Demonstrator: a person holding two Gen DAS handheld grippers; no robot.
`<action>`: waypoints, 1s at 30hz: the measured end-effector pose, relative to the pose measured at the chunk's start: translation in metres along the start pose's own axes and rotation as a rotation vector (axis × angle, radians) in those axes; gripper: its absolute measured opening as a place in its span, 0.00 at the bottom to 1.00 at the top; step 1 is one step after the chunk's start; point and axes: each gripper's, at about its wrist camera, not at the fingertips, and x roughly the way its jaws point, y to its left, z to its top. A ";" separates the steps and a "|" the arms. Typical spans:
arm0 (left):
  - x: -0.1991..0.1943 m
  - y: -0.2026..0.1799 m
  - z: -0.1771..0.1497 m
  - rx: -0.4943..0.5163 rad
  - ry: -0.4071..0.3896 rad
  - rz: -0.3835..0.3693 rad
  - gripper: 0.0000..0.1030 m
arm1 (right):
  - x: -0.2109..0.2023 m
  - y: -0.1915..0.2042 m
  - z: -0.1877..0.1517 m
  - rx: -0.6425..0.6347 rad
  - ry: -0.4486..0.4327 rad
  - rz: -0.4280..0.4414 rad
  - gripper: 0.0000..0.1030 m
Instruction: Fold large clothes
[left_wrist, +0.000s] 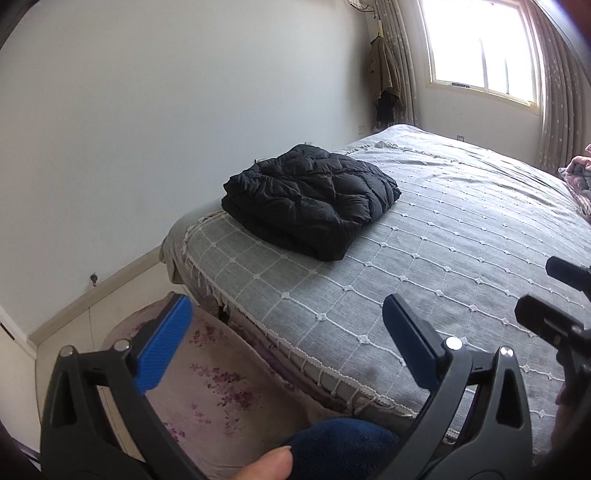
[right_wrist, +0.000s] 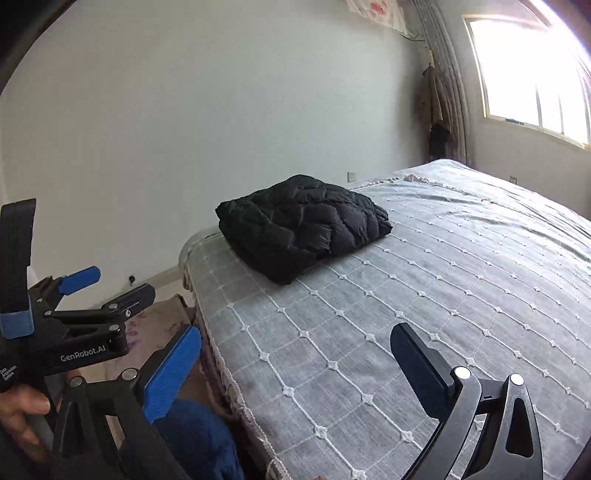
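A black quilted jacket lies folded into a thick bundle near the far left corner of the bed; the right wrist view shows the same jacket. My left gripper stands open at the bed's near edge, well short of the jacket, with nothing between its blue pads. My right gripper is also open and empty, over the near part of the grey bedspread. In the right wrist view the left gripper shows at the left, held by a hand.
A floral rug covers the floor left of the bed. A white wall runs behind the jacket. Curtains and a bright window stand at the far end, with clothes hanging in the corner. A pink bundle lies at the bed's right edge.
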 end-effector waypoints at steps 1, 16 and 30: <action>-0.002 -0.002 -0.002 -0.002 0.001 -0.001 0.99 | -0.002 0.000 0.000 0.007 -0.009 -0.001 1.00; -0.029 -0.005 -0.001 -0.039 -0.032 -0.015 0.99 | -0.013 0.019 -0.003 -0.020 -0.038 0.004 1.00; -0.023 -0.012 0.000 -0.034 -0.024 -0.022 0.99 | -0.011 0.020 -0.003 -0.012 -0.031 -0.019 1.00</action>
